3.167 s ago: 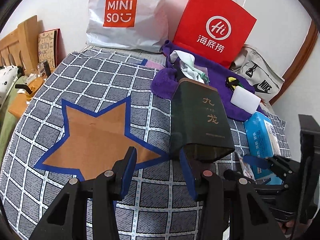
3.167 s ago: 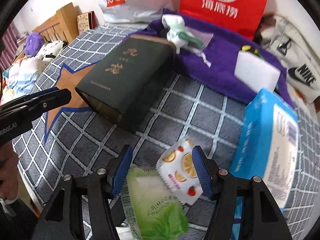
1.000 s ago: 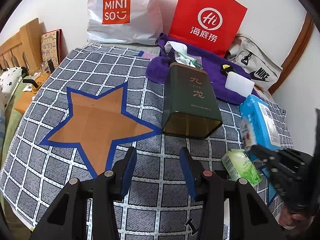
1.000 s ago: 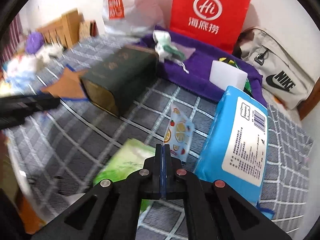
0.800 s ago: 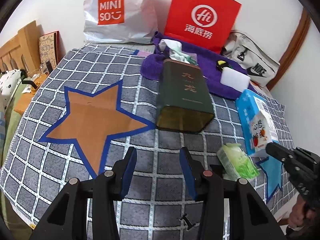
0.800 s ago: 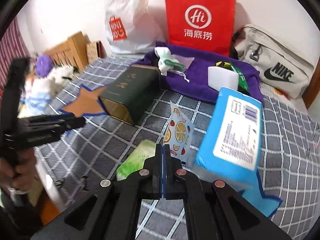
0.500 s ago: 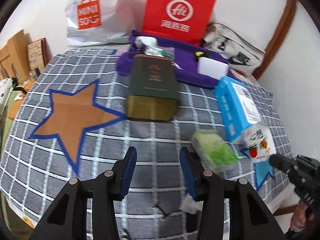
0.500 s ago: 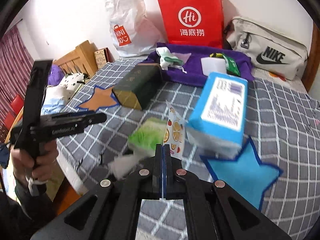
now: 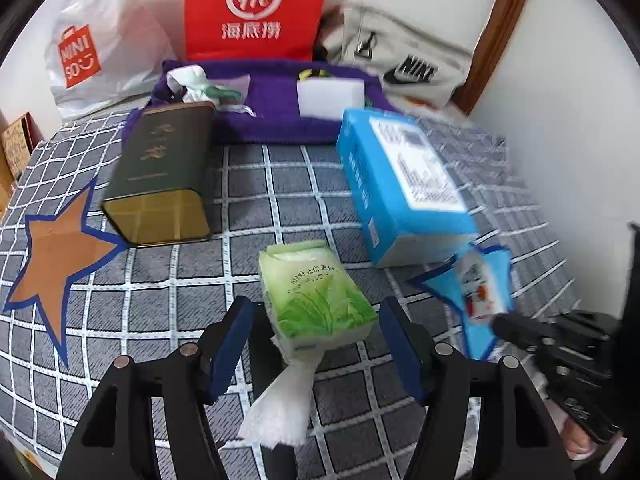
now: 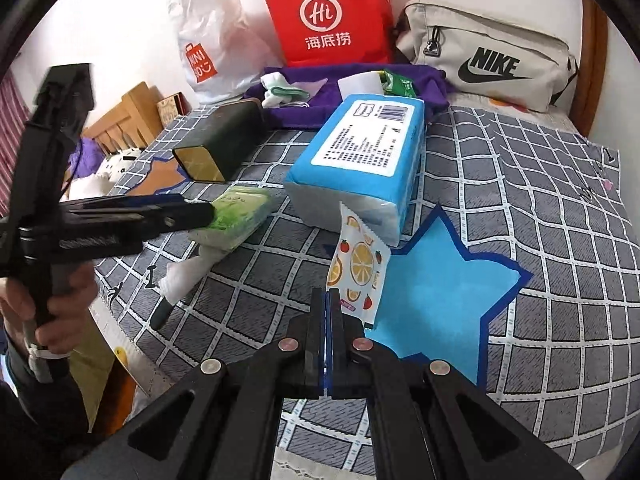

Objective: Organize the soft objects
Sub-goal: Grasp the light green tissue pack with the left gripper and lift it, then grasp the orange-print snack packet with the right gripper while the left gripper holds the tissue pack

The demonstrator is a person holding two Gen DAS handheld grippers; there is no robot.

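A green tissue pack (image 9: 316, 300) lies on the checked bedspread with a white tissue trailing from its near end. My left gripper (image 9: 316, 344) has it between its opening jaws, and the pads stand clear of its sides. My right gripper (image 10: 328, 300) is shut on the lower edge of a fruit-print sachet (image 10: 356, 264), held upright at the left edge of the blue star (image 10: 436, 284). In the left wrist view the sachet (image 9: 476, 288) and right gripper (image 9: 516, 324) show at the right. The left gripper (image 10: 200, 212) reaches in from the left in the right wrist view.
A large blue tissue pack (image 9: 400, 184) lies behind the green one, and a dark green tin (image 9: 160, 176) lies to its left. A purple towel (image 9: 272, 120) with a white sponge (image 9: 330, 94), a red bag (image 9: 256, 12) and a Nike bag (image 10: 488, 52) line the back wall. A brown star (image 9: 56, 256) is at the left.
Both grippers moved right across the bed. The left jaws widened and now flank the green pack. The right gripper carried the sachet to the edge of the blue star.
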